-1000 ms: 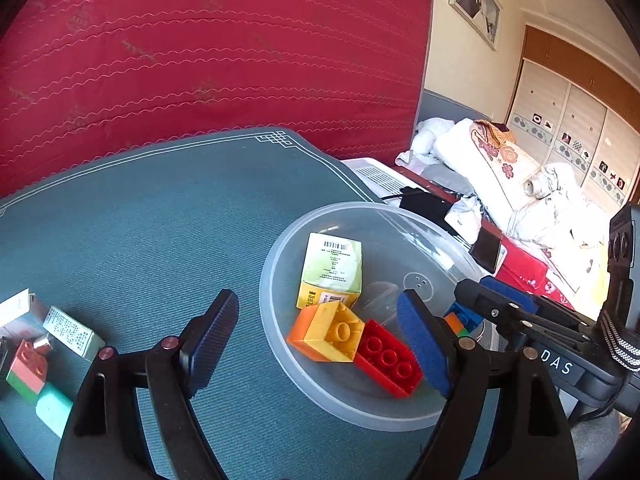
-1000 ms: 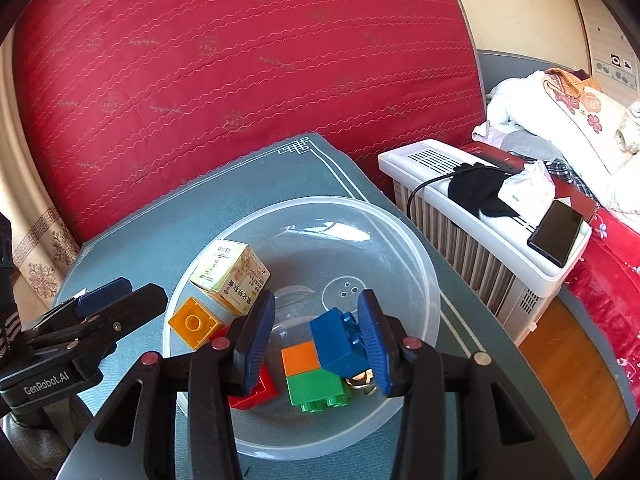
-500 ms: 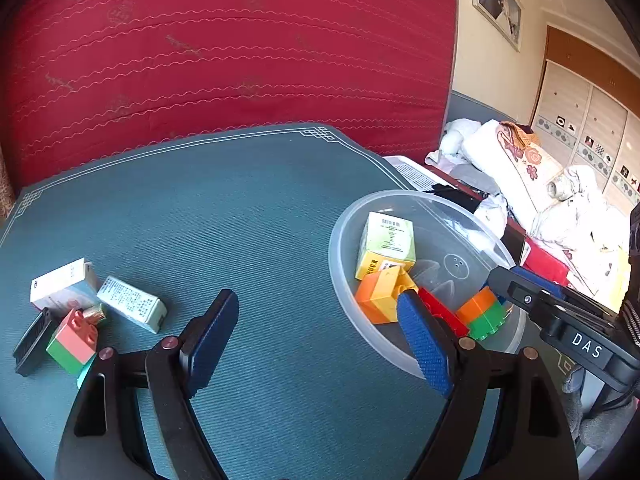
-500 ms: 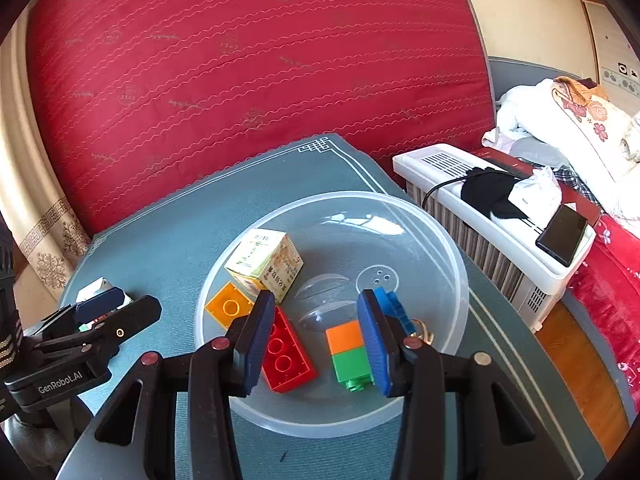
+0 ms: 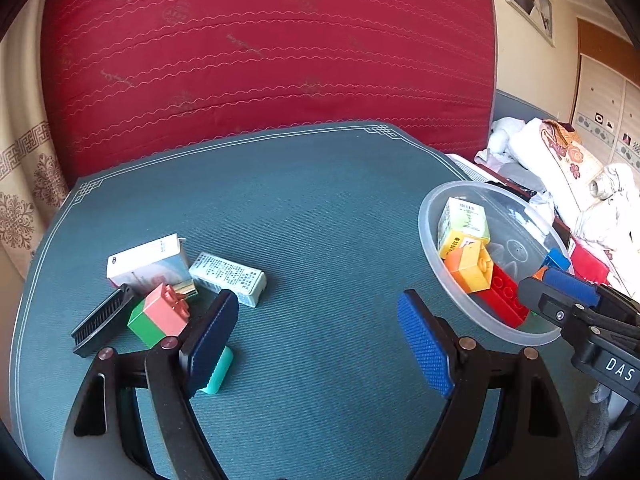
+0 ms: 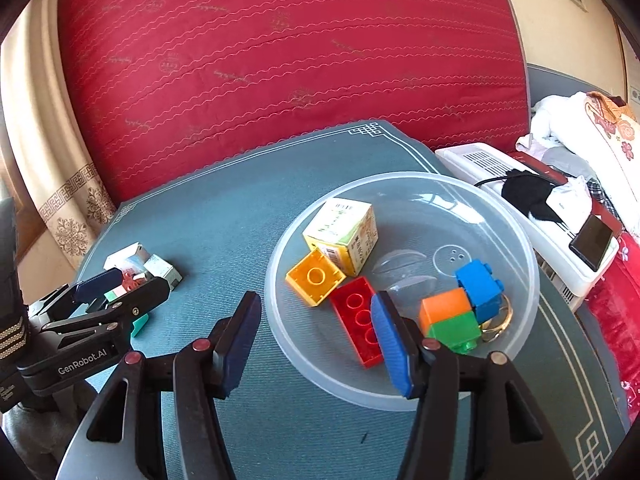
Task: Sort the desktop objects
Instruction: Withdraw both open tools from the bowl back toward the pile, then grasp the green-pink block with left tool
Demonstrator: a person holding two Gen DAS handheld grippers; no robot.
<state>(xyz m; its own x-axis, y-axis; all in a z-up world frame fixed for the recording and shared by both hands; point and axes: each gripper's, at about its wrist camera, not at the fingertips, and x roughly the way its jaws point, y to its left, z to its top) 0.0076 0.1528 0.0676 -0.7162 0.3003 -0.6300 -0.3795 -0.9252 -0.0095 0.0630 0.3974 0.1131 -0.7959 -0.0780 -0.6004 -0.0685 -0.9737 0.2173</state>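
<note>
A clear plastic bowl point(image 6: 400, 394) point(image 5: 430, 208) on the green mat holds a yellow-green carton point(image 6: 344, 234), a yellow brick point(image 6: 315, 282), a red brick point(image 6: 358, 320), an orange-green brick point(image 6: 452, 318), a blue brick point(image 6: 480, 286) and a gold ring point(image 6: 500, 322). My right gripper point(image 6: 316, 344) is open and empty over the bowl's near rim. My left gripper point(image 5: 320, 340) is open and empty above the mat. At its left lie a pink-green brick point(image 5: 160, 314), two small boxes point(image 5: 148, 264) point(image 5: 228, 274), a black comb point(image 5: 102, 320) and a teal piece point(image 5: 216, 374).
A red quilted backdrop point(image 5: 260, 60) stands behind the table. A white heater point(image 6: 532, 216) with a phone point(image 6: 594, 240) and a black cloth stands right of the table. Bedding point(image 5: 560, 168) is piled beyond it.
My right gripper let go of the blue brick into the bowl, opened wider and drew back. My left gripper swung left from the bowl toward the loose pile.
</note>
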